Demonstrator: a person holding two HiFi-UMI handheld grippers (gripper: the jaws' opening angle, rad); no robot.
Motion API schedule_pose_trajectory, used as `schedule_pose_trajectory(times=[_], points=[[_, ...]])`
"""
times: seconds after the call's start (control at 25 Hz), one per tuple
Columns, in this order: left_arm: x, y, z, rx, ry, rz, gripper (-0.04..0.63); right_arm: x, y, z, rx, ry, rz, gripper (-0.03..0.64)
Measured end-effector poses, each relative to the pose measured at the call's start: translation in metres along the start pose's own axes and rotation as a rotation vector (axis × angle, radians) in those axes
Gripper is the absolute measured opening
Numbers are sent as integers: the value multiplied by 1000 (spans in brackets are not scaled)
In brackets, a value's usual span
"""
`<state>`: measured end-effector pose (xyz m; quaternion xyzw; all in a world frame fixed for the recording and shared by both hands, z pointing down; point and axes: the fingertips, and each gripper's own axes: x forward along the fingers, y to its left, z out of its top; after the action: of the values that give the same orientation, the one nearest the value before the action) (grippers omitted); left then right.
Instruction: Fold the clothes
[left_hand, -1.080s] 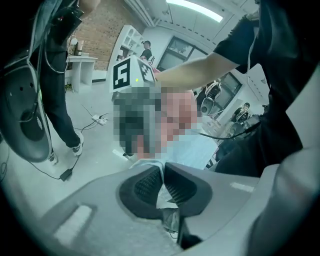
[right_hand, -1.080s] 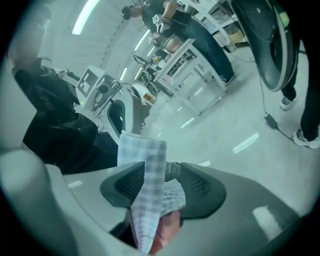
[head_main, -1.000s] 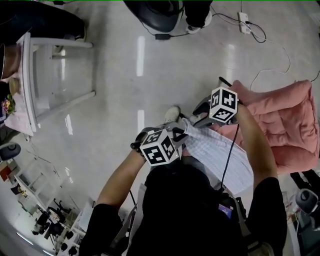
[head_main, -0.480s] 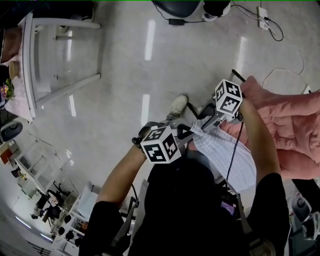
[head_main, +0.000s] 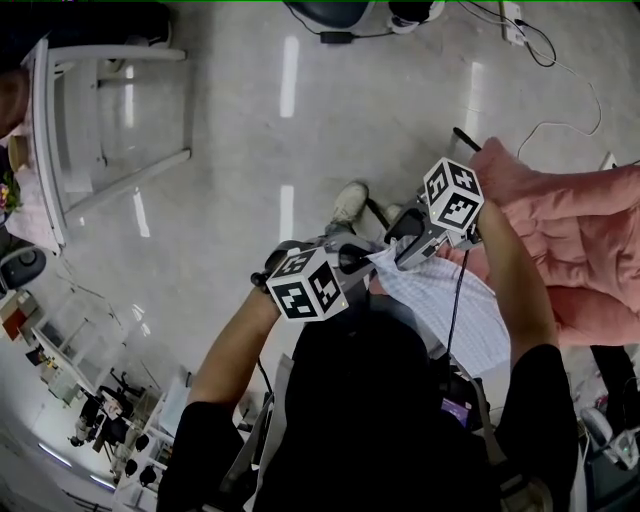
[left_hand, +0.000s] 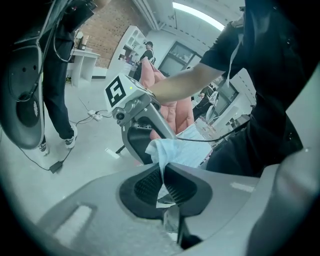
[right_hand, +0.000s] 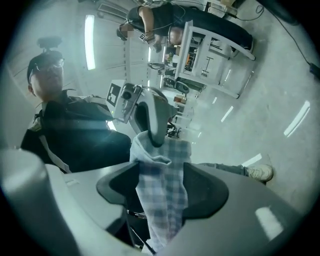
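A light blue checked cloth (head_main: 445, 305) hangs in front of the person, its top corner bunched between the two grippers. My left gripper (head_main: 352, 260) is shut on that corner; in the left gripper view the cloth (left_hand: 172, 150) rises out of the closed left gripper (left_hand: 163, 176). My right gripper (head_main: 400, 238) faces it from the right. In the right gripper view the right gripper (right_hand: 161, 176) stands wide, its jaws have just been opening, and the checked cloth (right_hand: 162, 192) hangs loosely between them. The left gripper (right_hand: 150, 117) pinches the cloth's top just beyond.
A pink quilted garment (head_main: 570, 235) lies at the right, close behind the right arm. A white table (head_main: 55, 130) stands at upper left. Cables and a power strip (head_main: 512, 14) lie on the floor at top right. The person's shoe (head_main: 348, 203) is just ahead of the grippers.
The right gripper's jaws have spread apart around the cloth and the gripper has swung a little towards the left one. The left gripper keeps its hold on the corner.
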<state>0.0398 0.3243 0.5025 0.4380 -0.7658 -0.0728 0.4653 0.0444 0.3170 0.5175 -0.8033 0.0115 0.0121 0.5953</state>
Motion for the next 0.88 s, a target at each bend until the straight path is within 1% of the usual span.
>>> schedule_pose_trajectory(times=[0.08, 0.16, 0.2, 0.28, 0.32, 0.4, 0.52, 0.6, 0.68, 0.72, 0.8, 0.88], points=[[2, 2, 0, -10, 4, 0, 17, -4, 5, -1, -17, -9, -13, 267], [4, 5, 0, -18, 9, 1, 17, -11, 10, 0, -30, -30, -33, 229], [5, 7, 0, -20, 12, 2, 17, -16, 12, 3, -36, -47, -46, 193], [7, 11, 0, -23, 15, 5, 17, -27, 17, 9, -49, -94, -80, 76], [7, 14, 0, -27, 13, 7, 17, -34, 20, 12, -60, -118, -102, 49], [8, 18, 2, -37, 1, 10, 17, -48, 26, 18, -88, -156, -155, 29], [7, 30, 12, -66, -45, 16, 18, -70, 34, 26, -145, -182, -259, 21], [8, 41, 21, -77, -69, 26, 18, -84, 36, 32, -184, -182, -345, 20], [12, 56, 28, -75, -74, 46, 18, -99, 31, 38, -217, -182, -454, 20], [13, 63, 31, -74, -70, 57, 18, -108, 25, 40, -232, -179, -525, 20], [18, 80, 33, -85, -57, 76, 20, -130, 3, 43, -259, -151, -708, 20], [23, 94, 33, -123, -54, 82, 21, -148, -21, 42, -291, -80, -891, 20]])
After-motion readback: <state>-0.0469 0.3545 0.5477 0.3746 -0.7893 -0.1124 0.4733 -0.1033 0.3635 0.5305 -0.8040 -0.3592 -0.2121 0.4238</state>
